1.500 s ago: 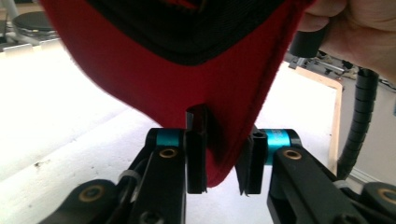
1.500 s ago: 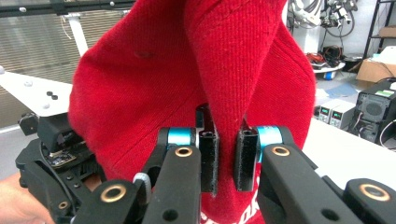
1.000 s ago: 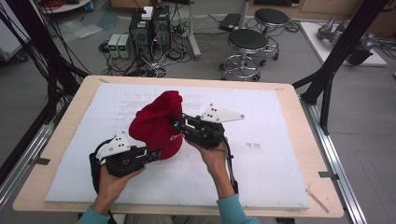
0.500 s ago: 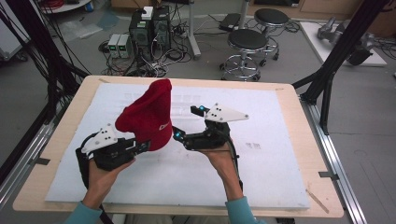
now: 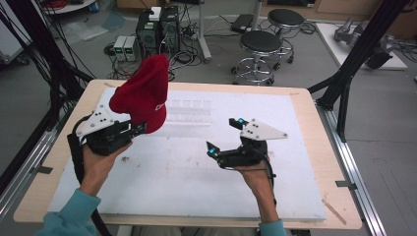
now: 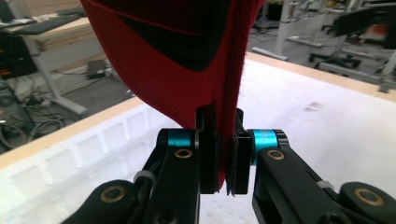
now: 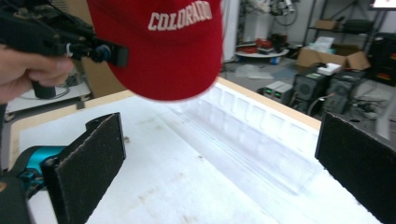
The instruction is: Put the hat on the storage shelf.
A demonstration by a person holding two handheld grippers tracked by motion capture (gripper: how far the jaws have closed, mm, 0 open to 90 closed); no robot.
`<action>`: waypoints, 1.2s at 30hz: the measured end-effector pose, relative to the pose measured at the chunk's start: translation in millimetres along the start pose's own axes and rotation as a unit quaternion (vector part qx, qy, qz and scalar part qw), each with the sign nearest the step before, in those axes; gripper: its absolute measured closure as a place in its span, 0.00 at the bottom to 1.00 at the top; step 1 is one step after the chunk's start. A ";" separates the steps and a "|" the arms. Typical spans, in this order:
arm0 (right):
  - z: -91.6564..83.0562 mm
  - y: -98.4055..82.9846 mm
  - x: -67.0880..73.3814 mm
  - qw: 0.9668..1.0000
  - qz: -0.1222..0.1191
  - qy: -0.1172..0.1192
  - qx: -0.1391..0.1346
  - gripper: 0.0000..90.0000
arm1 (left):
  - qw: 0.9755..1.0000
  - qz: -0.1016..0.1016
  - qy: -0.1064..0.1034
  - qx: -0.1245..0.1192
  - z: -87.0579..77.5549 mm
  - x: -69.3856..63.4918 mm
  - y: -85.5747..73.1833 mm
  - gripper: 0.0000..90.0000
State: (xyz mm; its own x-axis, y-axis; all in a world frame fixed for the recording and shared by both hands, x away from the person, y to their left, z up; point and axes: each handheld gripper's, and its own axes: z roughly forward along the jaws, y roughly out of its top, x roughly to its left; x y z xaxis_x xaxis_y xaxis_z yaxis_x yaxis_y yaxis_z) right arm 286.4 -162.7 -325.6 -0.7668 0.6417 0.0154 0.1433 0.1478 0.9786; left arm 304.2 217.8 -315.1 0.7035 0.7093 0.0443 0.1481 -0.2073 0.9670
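Note:
A red cap (image 5: 142, 96) with white "COLORADO" lettering hangs in the air over the left side of the white board (image 5: 196, 172). My left gripper (image 5: 140, 127) is shut on the cap's lower edge; in the left gripper view the red fabric (image 6: 187, 56) is pinched between the two black jaws of that gripper (image 6: 223, 140). My right gripper (image 5: 224, 135) sits to the right of the cap and apart from it. Its jaws have just been opening and hold nothing. In the right gripper view its pads (image 7: 98, 154) stand wide, with the cap (image 7: 168, 51) ahead and above.
The white board lies on a wooden table (image 5: 314, 128). Shallow moulded pockets (image 5: 189, 105) run along the board's far part. Black frame posts (image 5: 354, 69) stand at both sides. Two stools (image 5: 263, 44) and computer boxes (image 5: 157, 29) are on the floor beyond.
The right gripper let go of the cap, opened wide and moved right. The left gripper lifted the cap up and to the left, off the board.

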 end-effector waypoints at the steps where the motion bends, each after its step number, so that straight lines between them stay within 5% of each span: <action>1: -6.0 -2.2 -2.6 1.000 0.000 -0.007 0.000 0.01 | 1.000 0.003 0.006 0.002 1.2 2.5 1.7 0.95; 7: -43.6 -28.1 -22.5 0.998 0.022 -0.053 0.000 0.01 | 0.999 0.018 0.029 0.014 10.7 16.2 7.0 0.95; 16: -76.0 -67.2 -39.8 0.994 0.047 -0.103 0.007 0.01 | 0.998 0.040 0.045 0.032 28.8 33.3 11.1 0.95; 26: -90.4 -118.3 -46.0 0.989 0.061 -0.135 0.000 0.01 | 0.997 0.018 0.067 0.037 61.5 57.3 -4.1 0.95; 36: -91.3 -136.9 -45.1 0.983 0.054 -0.175 -0.017 0.01 | 0.994 0.025 0.084 0.065 83.3 64.0 -16.0 0.95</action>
State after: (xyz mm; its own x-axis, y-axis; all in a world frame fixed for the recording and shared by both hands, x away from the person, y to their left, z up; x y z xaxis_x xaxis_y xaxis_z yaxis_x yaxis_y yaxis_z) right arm 244.3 -280.6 -441.5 -0.4848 0.8729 0.0541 0.1864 0.0428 0.9815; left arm 404.7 210.4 -348.6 0.5877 0.7963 0.1430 0.2128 -0.3226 0.9223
